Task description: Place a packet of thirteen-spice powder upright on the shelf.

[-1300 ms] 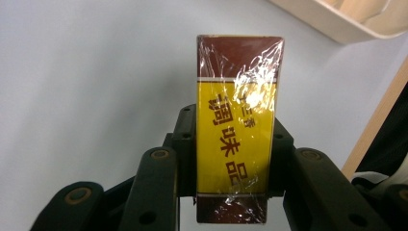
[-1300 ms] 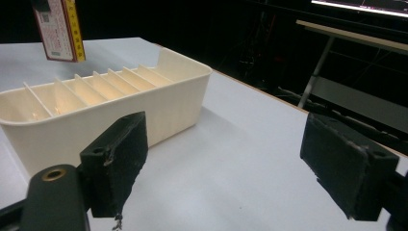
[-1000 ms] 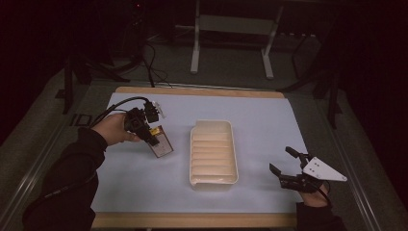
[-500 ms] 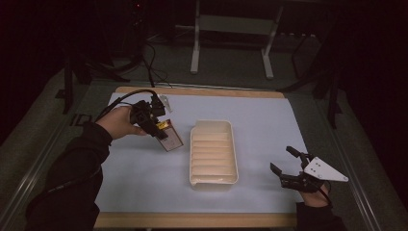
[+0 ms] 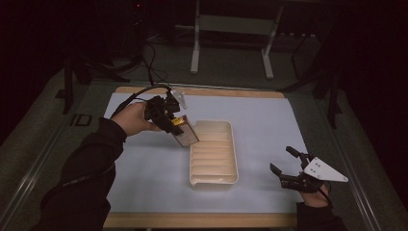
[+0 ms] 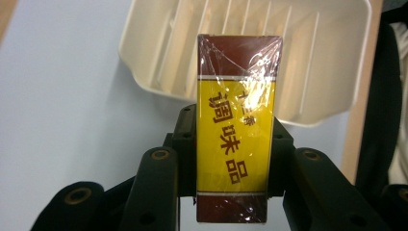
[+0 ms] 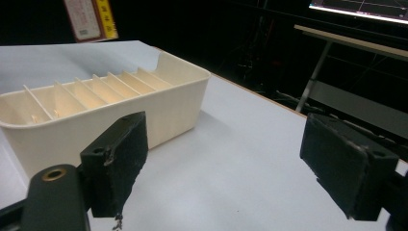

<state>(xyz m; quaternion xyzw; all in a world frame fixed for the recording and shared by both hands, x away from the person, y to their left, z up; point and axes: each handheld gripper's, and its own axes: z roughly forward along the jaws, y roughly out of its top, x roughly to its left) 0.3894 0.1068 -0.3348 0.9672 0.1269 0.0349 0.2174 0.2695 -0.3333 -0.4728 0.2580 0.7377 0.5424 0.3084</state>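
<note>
while clamped in left hand-held gripper [image 6: 235, 159], yellow/maroon pkt [image 6: 236, 125], "调味品" label

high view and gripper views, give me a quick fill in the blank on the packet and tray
1. The left gripper is shut on a yellow and ____ packet.
2. The cream tray is split by thin ____ into slots.
3. The fingers of the right gripper stand ____, with nothing between them.
4. The packet is held above the tray's ____ edge in the high view.

Missing words: brown; dividers; open; left
</note>
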